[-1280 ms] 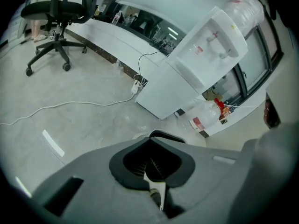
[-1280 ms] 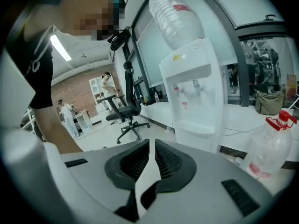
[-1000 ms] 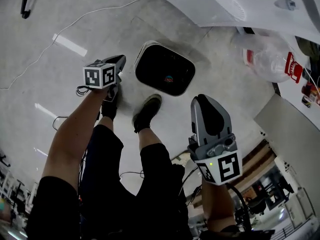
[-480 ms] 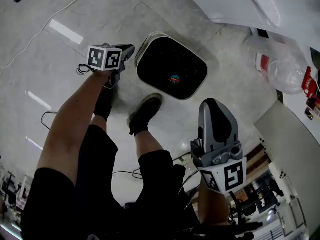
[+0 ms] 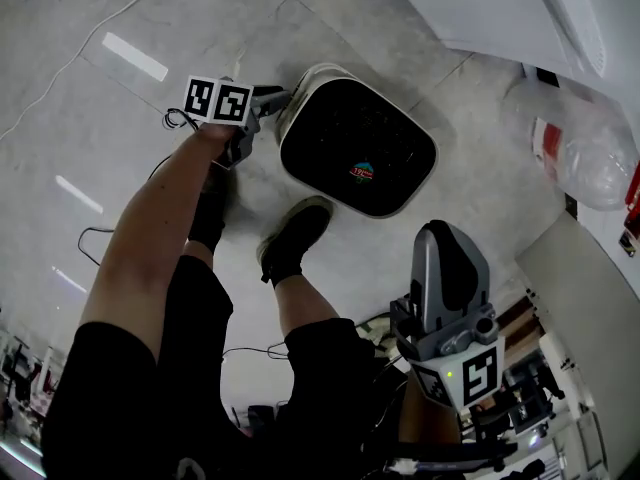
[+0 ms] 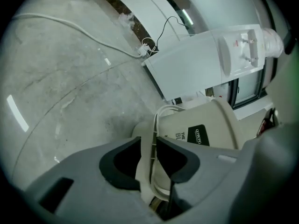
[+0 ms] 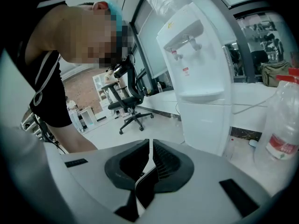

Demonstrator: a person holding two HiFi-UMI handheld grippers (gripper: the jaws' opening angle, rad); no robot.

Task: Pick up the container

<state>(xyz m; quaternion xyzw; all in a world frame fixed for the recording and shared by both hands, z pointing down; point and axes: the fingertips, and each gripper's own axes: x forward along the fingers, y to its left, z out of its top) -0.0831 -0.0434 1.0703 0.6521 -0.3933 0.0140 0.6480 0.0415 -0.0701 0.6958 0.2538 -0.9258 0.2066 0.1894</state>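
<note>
The container (image 5: 326, 74) is a cream bin with a dark inside, standing on the grey floor ahead of my shoe (image 5: 296, 234). My left gripper (image 5: 276, 99) is at the bin's left rim. In the left gripper view its jaws have just been opening and stand apart, with the bin's rim and thin wire handle (image 6: 154, 125) in the gap of the left gripper (image 6: 148, 146); the cream wall (image 6: 212, 118) rises behind. My right gripper (image 5: 446, 236) hangs in the air at lower right, away from the bin. The right gripper (image 7: 148, 148) is shut and empty.
A white water dispenser (image 6: 201, 62) stands just behind the bin, also the water dispenser (image 7: 198, 73). A large clear water bottle (image 5: 588, 153) lies to the right. A white cable (image 5: 120, 23) runs over the floor at left. An office chair (image 7: 131, 104) stands further off.
My left gripper has dropped down to the bin's left rim and its jaws have parted around it. The right gripper has sunk a little and stays shut.
</note>
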